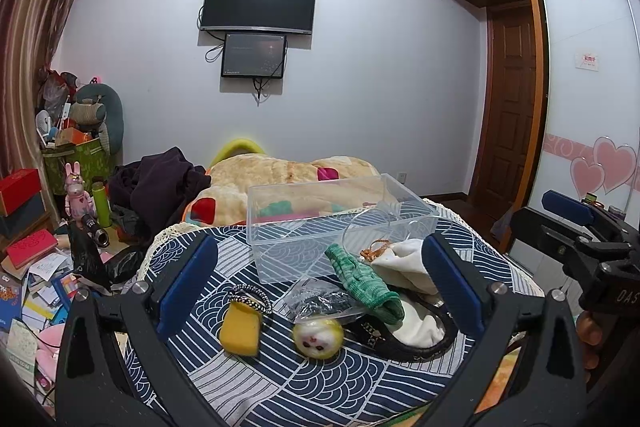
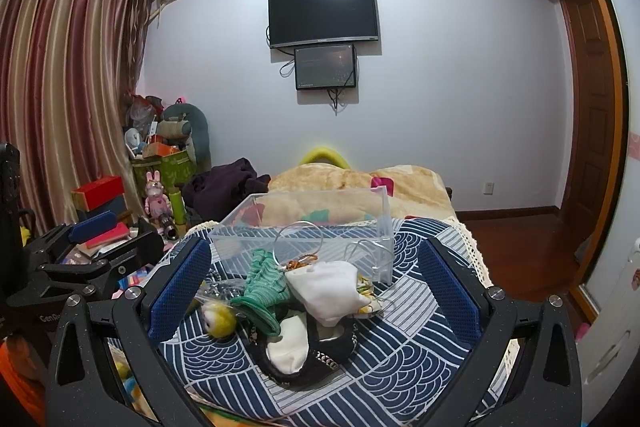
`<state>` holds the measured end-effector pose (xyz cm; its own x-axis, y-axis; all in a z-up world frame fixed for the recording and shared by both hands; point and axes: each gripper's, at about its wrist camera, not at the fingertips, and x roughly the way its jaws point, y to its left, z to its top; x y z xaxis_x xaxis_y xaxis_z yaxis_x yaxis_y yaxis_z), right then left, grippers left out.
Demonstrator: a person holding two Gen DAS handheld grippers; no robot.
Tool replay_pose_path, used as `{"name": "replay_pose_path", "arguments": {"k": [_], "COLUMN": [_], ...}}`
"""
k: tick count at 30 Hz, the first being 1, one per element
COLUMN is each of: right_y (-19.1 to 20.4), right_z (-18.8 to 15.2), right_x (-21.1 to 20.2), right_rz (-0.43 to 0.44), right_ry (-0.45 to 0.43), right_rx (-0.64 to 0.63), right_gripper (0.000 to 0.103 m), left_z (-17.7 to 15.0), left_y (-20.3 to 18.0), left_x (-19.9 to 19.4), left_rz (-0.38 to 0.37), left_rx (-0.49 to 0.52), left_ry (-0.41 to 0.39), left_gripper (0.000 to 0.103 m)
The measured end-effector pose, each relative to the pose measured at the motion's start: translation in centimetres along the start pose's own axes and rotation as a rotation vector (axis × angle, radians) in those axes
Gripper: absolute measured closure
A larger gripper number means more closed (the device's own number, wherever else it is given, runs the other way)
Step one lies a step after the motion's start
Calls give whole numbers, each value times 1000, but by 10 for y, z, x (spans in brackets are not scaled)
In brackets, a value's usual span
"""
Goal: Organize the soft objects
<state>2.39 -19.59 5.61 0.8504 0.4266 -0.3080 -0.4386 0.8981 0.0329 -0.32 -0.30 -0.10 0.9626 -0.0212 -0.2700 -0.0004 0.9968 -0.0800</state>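
so we were basically at the start here. going left to right in the left wrist view: the yellow sponge (image 1: 240, 331) sat low and left of centre with a striped hair tie (image 1: 250, 299) lying on its top edge, then the little yellow-and-white plush ball (image 1: 318, 337) just right of it, then a clear plastic bag (image 1: 320, 297) with something dark inside. right of centre was the pile: a green knit sock (image 1: 364, 283) draped over a white sock (image 1: 416, 327), a white cloth pouch (image 1: 404, 259) behind, and a black headband (image 1: 416, 347) looping round the bottom. all of it lay on the blue patterned cloth (image 1: 320, 387).

the clear plastic box (image 1: 340, 223) sat behind them in the middle of the frame and looked empty to us, so nothing had been sorted yet and everything was left to do.

our left gripper (image 1: 320, 287) had its fingers spread wide with nothing between them, hovering over the sponge and ball. the right gripper (image 2: 316, 291) was likewise wide apart and empty, framing the sock pile.

what could get in the way: the socks, pouch and headband were tangled on each other, so pulling one would probably drag another. some thin clear loops (image 2: 300, 243) lay across the front of the box too. the floor clutter (image 1: 36, 287) at lower left and the blanket (image 1: 280, 175) behind didn't matter much.
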Motion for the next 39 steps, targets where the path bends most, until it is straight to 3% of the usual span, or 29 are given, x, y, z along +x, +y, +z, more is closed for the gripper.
{"name": "replay_pose_path", "arguments": {"k": [22, 27, 33, 35, 37, 39], "right_y": [2, 0, -12, -16, -20, -22], "right_z": [0, -4, -15, -18, -20, -23], "right_x": [0, 8, 29, 35, 42, 47], "right_rz": [7, 13, -9, -8, -3, 2], "right_ry": [-7, 28, 112, 138, 164, 182], "right_rx": [-5, -2, 5, 19, 31, 35], "right_gripper": [0, 0, 0, 0, 0, 1], "left_z": [-1, -4, -13, -16, -18, -22], "left_y": [-5, 4, 32, 45, 57, 67], "left_x": [2, 12, 37, 48, 61, 76], "left_rz": [-6, -12, 45, 65, 87, 130], "left_rx": [7, -12, -54, -75, -84, -90], "left_ry": [2, 46, 126, 156, 193, 230], "left_gripper": [0, 0, 0, 6, 20, 25]}}
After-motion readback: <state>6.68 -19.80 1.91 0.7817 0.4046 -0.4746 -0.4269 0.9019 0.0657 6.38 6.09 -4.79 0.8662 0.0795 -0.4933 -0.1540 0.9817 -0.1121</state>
